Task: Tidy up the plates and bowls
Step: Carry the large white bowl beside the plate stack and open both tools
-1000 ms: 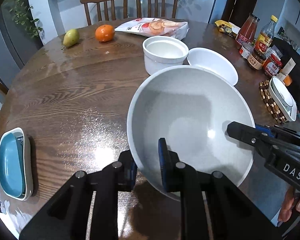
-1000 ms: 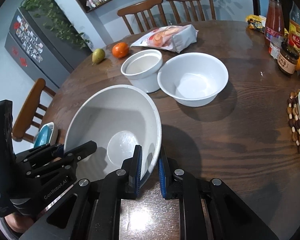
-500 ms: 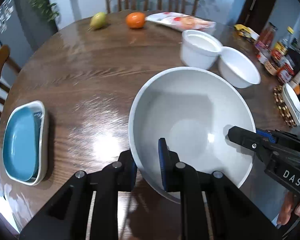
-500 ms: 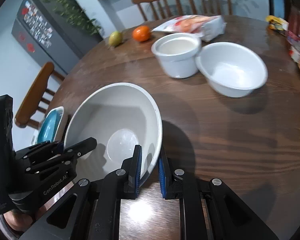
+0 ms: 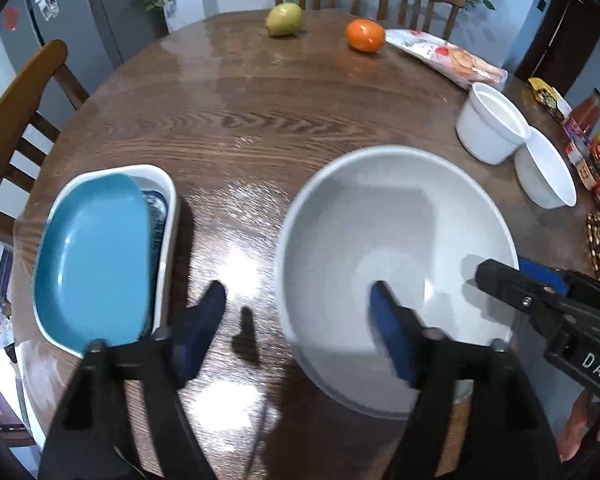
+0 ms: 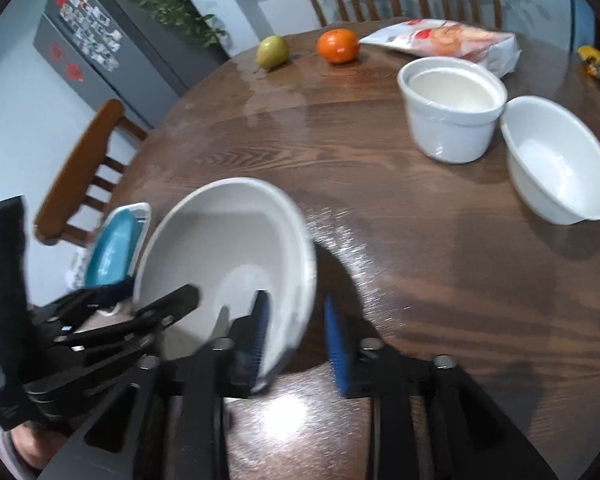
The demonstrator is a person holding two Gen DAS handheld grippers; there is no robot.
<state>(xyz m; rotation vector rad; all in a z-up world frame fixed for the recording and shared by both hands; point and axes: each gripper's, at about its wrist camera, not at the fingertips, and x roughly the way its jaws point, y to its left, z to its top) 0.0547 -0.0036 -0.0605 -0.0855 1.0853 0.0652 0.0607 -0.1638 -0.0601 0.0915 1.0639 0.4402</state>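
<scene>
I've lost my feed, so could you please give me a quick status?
Left tongs open, right tongs open, both straddling the rim. Large white bowl unclamped. Blue plate stack beside it.

A round, dark-brown wooden table (image 5: 260, 128) with glossy grain is seen. On it are set a large grey-white bowl (image 5: 396, 276), a white rectangular dish (image 5: 168, 216) holding a blue plate (image 5: 92, 256), a tall white ceramic pot (image 6: 452, 108), a white round bowl (image 6: 560, 160), a green pear (image 5: 284, 19), an orange tangerine (image 5: 365, 35) and a white snack bag (image 6: 444, 42).
</scene>
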